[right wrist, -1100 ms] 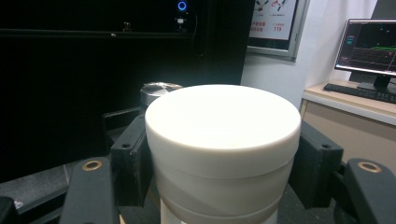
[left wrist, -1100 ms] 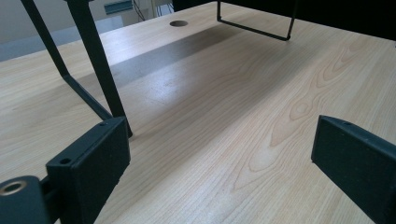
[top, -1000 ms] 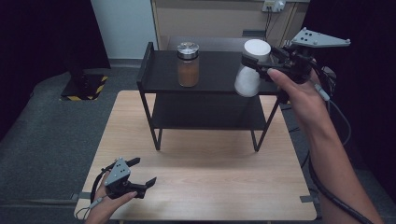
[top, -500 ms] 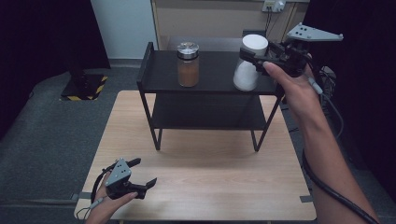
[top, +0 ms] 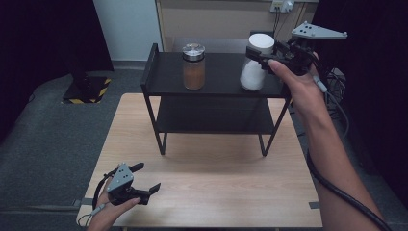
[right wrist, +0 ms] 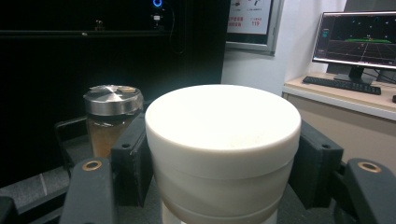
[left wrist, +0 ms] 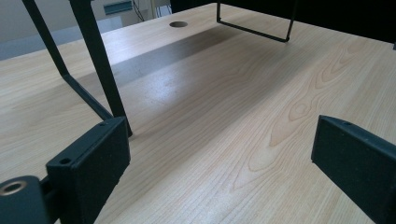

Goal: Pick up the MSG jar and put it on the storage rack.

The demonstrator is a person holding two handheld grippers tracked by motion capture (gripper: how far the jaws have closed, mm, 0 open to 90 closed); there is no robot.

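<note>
A white jar [top: 252, 74] with a wide white lid is at the right end of the black rack's top shelf [top: 221, 79], about upright. I cannot tell if its base rests on the shelf. My right gripper [top: 258, 52] is shut on the jar just under the lid. In the right gripper view the jar [right wrist: 223, 140] sits between both jaws of my right gripper [right wrist: 224, 177]. A glass jar [top: 194, 67] of brown contents with a metal lid stands to its left on the shelf. My left gripper [top: 148, 177] lies open at the table's front left.
The rack's lower shelf [top: 211, 115] is bare. Wooden tabletop [left wrist: 224, 102] stretches ahead of the left gripper [left wrist: 219, 182], with a rack leg [left wrist: 100, 70] close by and a cable hole [left wrist: 178, 24] beyond. A monitor [right wrist: 357, 39] and keyboard stand behind the rack.
The white jar, tilted in my right gripper a second ago, has come closer to upright and shifted slightly left over the shelf. The left gripper has not moved.
</note>
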